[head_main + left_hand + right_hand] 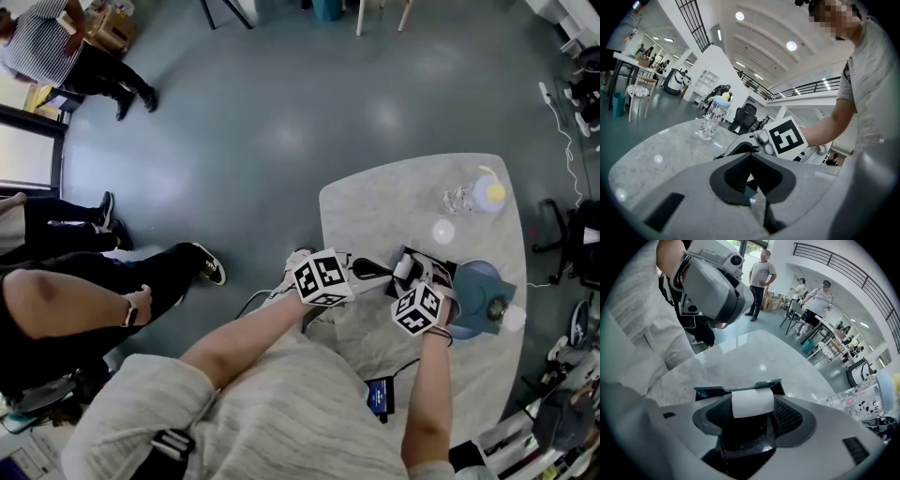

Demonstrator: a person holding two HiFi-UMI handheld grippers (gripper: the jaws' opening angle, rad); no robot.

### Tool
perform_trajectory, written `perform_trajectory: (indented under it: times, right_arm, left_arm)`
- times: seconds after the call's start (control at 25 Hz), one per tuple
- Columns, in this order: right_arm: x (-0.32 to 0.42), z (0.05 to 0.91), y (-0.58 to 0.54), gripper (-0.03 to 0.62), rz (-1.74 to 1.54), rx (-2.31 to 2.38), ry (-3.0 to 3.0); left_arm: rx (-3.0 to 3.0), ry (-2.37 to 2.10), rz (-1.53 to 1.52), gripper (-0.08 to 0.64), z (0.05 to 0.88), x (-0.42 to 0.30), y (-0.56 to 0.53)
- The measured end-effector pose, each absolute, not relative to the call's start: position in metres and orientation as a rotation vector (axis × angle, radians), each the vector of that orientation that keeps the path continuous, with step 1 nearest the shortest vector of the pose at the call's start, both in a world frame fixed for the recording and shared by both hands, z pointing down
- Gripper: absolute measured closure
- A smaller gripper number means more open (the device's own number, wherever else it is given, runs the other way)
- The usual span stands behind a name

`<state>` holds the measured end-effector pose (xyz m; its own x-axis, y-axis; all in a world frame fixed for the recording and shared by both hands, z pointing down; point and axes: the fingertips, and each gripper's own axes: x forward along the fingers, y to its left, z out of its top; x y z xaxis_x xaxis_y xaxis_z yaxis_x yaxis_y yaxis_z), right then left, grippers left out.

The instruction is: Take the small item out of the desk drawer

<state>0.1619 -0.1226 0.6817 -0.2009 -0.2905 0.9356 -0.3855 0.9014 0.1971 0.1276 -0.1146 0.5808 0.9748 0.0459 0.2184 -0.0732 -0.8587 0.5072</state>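
Note:
On the marble table (375, 211) a small dark teal drawer (439, 265) stands open in front of me. My right gripper (412, 278) reaches into it. In the right gripper view a small white item (752, 402) sits between the jaws of the right gripper (752, 417), just above the drawer's front wall (740, 389). Its sides meet the pads, but the jaws stand wide and show no squeeze. My left gripper (375, 269) hovers just left of the drawer. Seen from the left gripper (751, 185), its jaws are almost together, with a sliver of teal in the slit.
A patterned bottle (478, 195) with a yellow top stands at the table's far end, a white disc (442, 231) near it. A blue-teal round object (480, 298) lies right of the drawer. A dark blue device (380, 396) sits at the near edge. People stand at left.

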Motion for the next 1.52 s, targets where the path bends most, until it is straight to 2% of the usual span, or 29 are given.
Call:
perform_trajectory:
  times: [0.76, 1.52]
  right_arm:
    - [0.16, 0.699, -0.12, 0.353, 0.101, 0.481, -1.779]
    - [0.175, 0.676, -0.128, 0.353, 0.125, 0.635, -1.797]
  left_arm:
    - [2.599, -0.028, 0.301, 0.545, 0.579, 0.124, -0.112]
    - [2.616, -0.03, 0.304, 0.545, 0.571, 0.125, -0.107]
